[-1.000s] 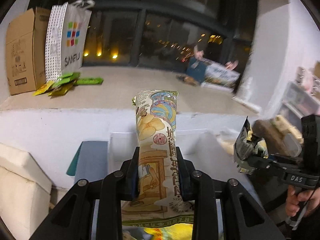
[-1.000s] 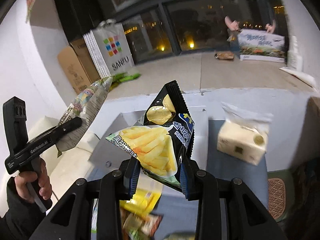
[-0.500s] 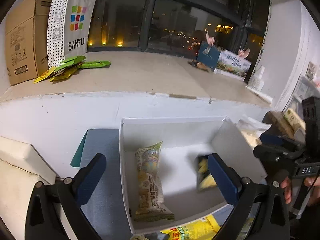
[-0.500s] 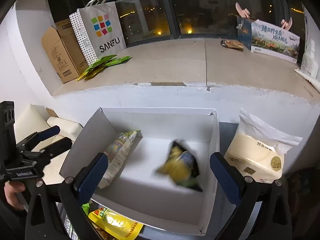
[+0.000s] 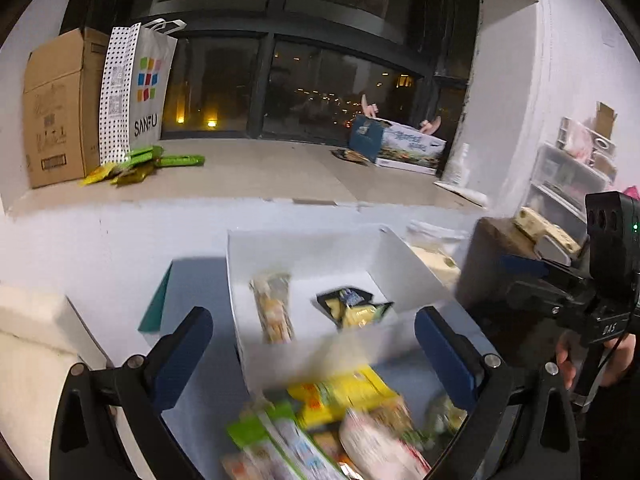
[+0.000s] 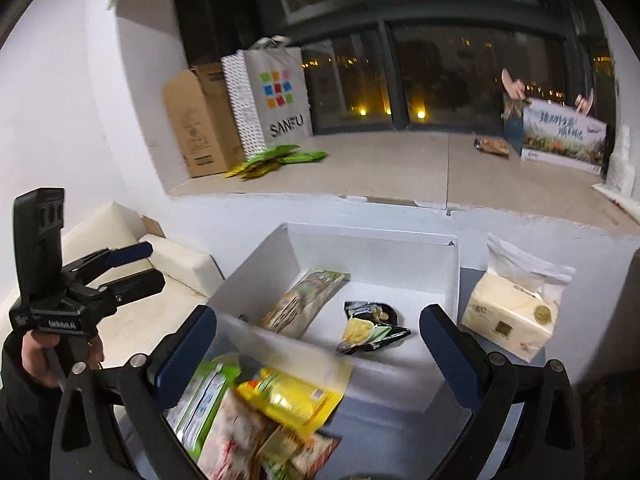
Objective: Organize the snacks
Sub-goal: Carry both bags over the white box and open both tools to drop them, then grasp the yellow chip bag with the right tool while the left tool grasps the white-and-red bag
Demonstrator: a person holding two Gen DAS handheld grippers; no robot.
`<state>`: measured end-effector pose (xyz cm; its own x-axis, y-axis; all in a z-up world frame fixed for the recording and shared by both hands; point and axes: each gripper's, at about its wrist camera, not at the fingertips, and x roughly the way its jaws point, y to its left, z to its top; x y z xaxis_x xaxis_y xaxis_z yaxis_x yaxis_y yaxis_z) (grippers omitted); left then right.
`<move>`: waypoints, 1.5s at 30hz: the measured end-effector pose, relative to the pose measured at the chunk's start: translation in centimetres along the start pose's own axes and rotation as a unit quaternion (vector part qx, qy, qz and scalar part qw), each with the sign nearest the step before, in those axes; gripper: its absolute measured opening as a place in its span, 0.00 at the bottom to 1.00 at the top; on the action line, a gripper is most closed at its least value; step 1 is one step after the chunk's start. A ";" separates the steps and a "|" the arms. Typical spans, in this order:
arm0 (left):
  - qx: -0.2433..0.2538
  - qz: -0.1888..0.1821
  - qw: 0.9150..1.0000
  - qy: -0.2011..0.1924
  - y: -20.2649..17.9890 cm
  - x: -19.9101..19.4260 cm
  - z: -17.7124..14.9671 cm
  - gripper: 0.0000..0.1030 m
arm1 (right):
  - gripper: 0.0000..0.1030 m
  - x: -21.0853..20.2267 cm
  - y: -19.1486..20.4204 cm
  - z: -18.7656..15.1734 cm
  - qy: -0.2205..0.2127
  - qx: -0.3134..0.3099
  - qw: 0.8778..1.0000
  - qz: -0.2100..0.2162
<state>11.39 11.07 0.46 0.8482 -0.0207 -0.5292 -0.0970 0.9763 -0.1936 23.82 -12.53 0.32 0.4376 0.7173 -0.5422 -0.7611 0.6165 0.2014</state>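
**Both snacks released into the white box; jaws wide and empty**

Left gripper: a second ago it clamped the tall illustrated snack pack; its jaws have just been opening and now stand at full spread with nothing between the pads. The tall illustrated snack pack lies lengthwise on the floor of the white box, at frame centre.

Right gripper: a second ago it clamped the black fries packet; its jaws have likewise just been opening and now hold nothing. The black fries packet lies inside the same box, just right of the tall pack and apart from it.

Half a second ago the fries packet was blurred in mid-fall; it now rests flat. More of the loose snack pile fills the lower frame than before, blurred, in front of the box's near wall. A tissue pack sits right of the box
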 end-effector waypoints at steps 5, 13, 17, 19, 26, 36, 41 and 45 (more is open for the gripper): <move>0.012 -0.005 1.000 -0.017 -1.6 -4.2 -3.5 1.00 | 1.00 -5.0 1.8 -3.5 -0.019 -0.002 1.000 -0.003; 0.020 -0.032 0.999 0.003 -3.3 -6.6 -7.5 1.00 | 1.00 -7.3 0.6 -10.9 0.028 0.047 0.998 -0.039; 0.027 -0.028 0.999 0.006 -4.0 -6.7 -7.5 1.00 | 1.00 -6.6 -0.6 -13.2 0.060 0.069 0.994 -0.052; 0.029 -0.028 0.999 0.006 -4.4 -6.7 -7.4 1.00 | 1.00 -5.7 -0.9 -13.7 0.079 0.072 0.993 -0.054; 0.037 -0.023 0.999 0.015 -4.9 -6.5 -7.6 1.00 | 1.00 -0.1 -1.5 -14.3 0.153 0.066 0.984 -0.067; 0.020 -0.017 0.999 0.036 -4.0 -5.9 -8.8 1.00 | 0.70 6.7 -3.1 -17.0 0.241 0.050 0.965 -0.089; 0.012 -0.027 0.999 0.045 -3.9 -5.6 -9.1 1.00 | 0.58 5.6 -3.4 -16.9 0.227 0.050 0.970 -0.068; 0.012 -0.041 0.997 0.063 -4.5 -4.4 -9.2 1.00 | 0.57 2.8 -3.1 -16.2 0.193 0.050 0.978 -0.063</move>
<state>3.30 4.78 -3.93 0.7810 -0.1261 -0.6116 -0.0161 0.9750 -0.2215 19.69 -17.70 -15.03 0.2974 0.4695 -0.8313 -0.6529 0.7354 0.1818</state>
